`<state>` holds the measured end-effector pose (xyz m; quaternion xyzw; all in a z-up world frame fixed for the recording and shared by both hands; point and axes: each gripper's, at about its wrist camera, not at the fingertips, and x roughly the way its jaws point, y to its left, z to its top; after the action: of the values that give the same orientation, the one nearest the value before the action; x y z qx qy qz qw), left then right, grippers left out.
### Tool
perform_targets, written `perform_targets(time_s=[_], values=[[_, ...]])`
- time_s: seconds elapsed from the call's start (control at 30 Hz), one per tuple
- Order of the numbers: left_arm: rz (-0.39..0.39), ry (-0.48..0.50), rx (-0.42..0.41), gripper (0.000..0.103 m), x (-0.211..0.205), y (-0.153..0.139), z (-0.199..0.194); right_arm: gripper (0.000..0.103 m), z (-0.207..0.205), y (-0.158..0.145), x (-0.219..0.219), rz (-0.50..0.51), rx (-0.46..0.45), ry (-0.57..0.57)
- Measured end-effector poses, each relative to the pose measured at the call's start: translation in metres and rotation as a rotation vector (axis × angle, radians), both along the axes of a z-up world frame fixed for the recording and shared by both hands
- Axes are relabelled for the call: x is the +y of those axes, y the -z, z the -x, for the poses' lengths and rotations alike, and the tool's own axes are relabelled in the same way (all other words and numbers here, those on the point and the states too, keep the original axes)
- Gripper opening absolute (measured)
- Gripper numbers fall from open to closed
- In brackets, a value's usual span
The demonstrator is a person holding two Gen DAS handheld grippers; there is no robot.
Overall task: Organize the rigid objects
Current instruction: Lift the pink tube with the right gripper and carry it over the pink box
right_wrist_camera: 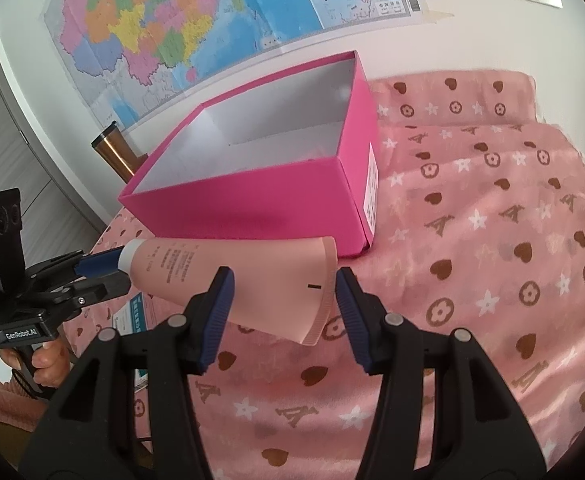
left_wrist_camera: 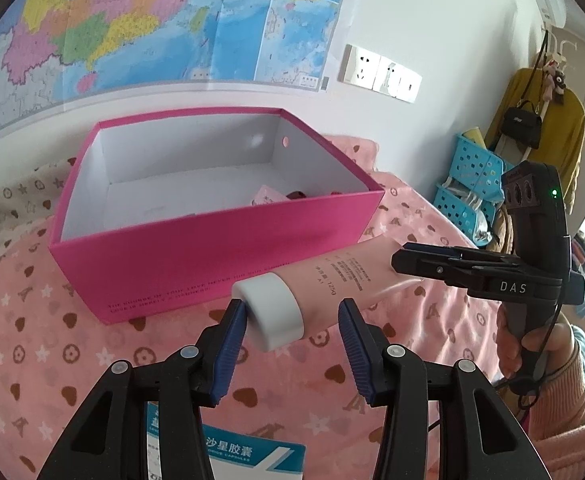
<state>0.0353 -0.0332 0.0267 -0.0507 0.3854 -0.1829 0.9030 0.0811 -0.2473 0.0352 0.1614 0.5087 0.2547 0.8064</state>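
A pink tube (left_wrist_camera: 344, 276) (right_wrist_camera: 228, 276) with a white cap (left_wrist_camera: 270, 312) hangs level above the pink bedspread, just in front of an open magenta box (left_wrist_camera: 212, 252) (right_wrist_camera: 252, 204). My left gripper (left_wrist_camera: 292, 306) (right_wrist_camera: 108, 272) is shut on the cap end, its blue pads (left_wrist_camera: 232, 332) against the cap. My right gripper (right_wrist_camera: 283, 280) (left_wrist_camera: 402, 258) is shut across the tube's flat crimped end. Each gripper shows in the other's view, held by a person's hand (left_wrist_camera: 532, 344) (right_wrist_camera: 48, 360). Inside the box lie a small pink packet (left_wrist_camera: 266, 196) and something dark, mostly hidden by the front wall.
A white and blue medicine carton (left_wrist_camera: 228, 452) (right_wrist_camera: 136, 312) lies on the bedspread below the left gripper. A metal flask (right_wrist_camera: 112, 148) stands left of the box. Blue baskets (left_wrist_camera: 472, 184) and a hanging yellow coat (left_wrist_camera: 564, 128) are at the right. A map covers the wall.
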Motion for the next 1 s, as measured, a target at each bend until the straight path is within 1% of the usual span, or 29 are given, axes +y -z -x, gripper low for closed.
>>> perform_targets(time_s=[0.53,1.0], values=[[0.003,-0.008,-0.043,0.048,0.004,-0.013,-0.005,0.055,-0.015,-0.019,0.001,0.011,-0.061,-0.009],[0.009,-0.024,-0.078,0.048,0.008,-0.024,-0.020,0.055,-0.038,-0.040,0.003,0.015,-0.133,-0.013]])
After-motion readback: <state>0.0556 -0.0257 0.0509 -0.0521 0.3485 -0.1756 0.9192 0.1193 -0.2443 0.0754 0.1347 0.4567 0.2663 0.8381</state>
